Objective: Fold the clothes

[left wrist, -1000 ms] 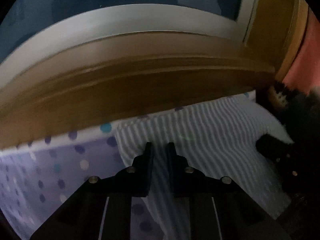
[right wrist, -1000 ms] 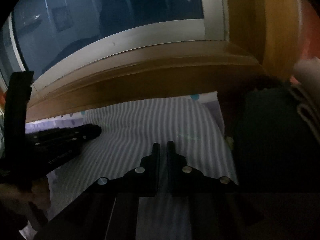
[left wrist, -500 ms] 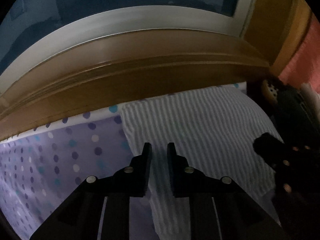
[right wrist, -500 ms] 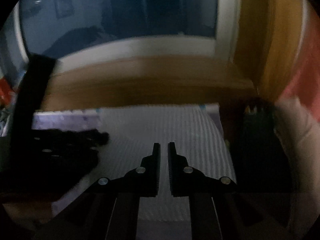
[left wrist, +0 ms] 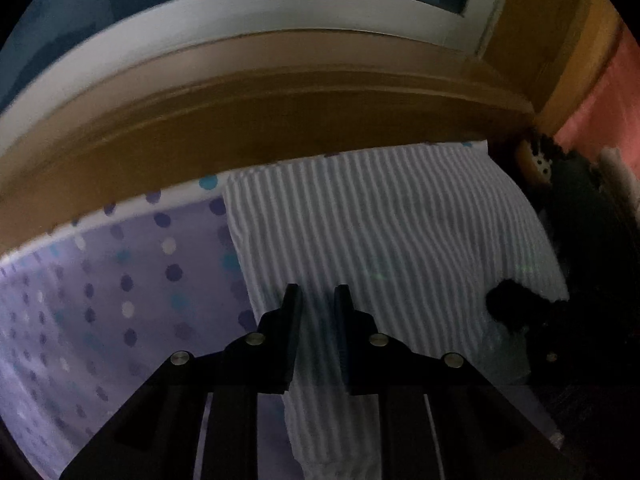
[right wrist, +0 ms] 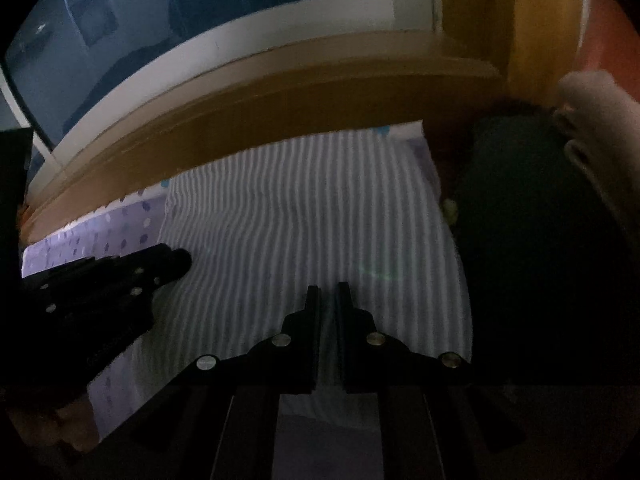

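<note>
Against the headboard (left wrist: 280, 128) edge of the bed (left wrist: 100, 300) lay the striped cloth (left wrist: 380, 240), my left tongs (left wrist: 316, 300) and right tongs (right wrist: 328, 300) each nipping its near hem, jaws nearly closed, ready to fold.

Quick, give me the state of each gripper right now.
Left gripper: jaws narrowly apart over the striped garment; whether they pinch cloth cannot be told.
Right gripper: jaws shut; whether cloth is held cannot be told.

Dim room; wooden headboard (left wrist: 280, 120), possibly window (right wrist: 200, 12) behind.
</note>
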The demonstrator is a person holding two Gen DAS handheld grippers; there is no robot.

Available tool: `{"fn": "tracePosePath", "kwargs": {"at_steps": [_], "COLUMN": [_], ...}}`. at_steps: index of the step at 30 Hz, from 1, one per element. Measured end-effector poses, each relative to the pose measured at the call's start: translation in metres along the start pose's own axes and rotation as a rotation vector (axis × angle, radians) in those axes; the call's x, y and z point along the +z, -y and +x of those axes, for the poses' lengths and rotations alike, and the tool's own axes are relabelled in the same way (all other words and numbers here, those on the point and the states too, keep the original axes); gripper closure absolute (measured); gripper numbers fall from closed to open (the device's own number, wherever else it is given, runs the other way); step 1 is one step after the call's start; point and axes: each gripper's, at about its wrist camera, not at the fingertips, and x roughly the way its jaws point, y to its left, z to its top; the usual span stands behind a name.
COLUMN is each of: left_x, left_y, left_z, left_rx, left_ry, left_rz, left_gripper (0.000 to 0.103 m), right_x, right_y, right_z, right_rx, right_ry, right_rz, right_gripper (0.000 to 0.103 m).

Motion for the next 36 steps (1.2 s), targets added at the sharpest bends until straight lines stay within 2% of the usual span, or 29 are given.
{"fn": "tracePosePath", "kwargs": {"at_steps": [7, 11, 14, 18, 26, 32, 36], "left_x": [0.014, 0.002, 0.004, 0.013, 0.010, 0.002, 0.003], "left_y": [-0.010, -0.001, 0.006, 0.005, -0.014, -0.021, -0.026], "left_z": [0.006, -0.009, -0.019, -0.023, -0.003, -0.001, 0.002], "left_rx": [-0.056, -0.011, -0.019, -0.021, 0.000, 0.027, 0.015], "left_ry": [-0.034, -0.001, 0.022, 0.056, 0.021, 0.032, 0.047], "left_rz": [-0.005, 0.027, 0.047, 0.043, 0.003, 0.027, 0.039], "left_gripper": [0.087, 0.087, 0.087, 0.087, 0.087, 0.087, 0.087], "right_x": [0.001, 0.010, 0.020, 0.031, 0.041, 0.035, 0.038], "right_y": [0.005, 0.006, 0.000, -0.002, -0.001, -0.009, 0.006], "right_z": [0.004, -0.007, -0.022, -0.008, 0.010, 0.009, 0.014], "right_rx": [0.028, 0.028, 0.002, -0.001, -0.004, -0.043, 0.036], "right_ry": [-0.026, -0.038, 0.009, 0.017, 0.025, 0.053, 0.038], "right_rz": [-0.003, 0.006, -0.018, -0.011, 0.004, -0.029, 0.061], "right_gripper": [0.101, 0.100, 0.100, 0.100, 0.100, 0.100, 0.101]}}
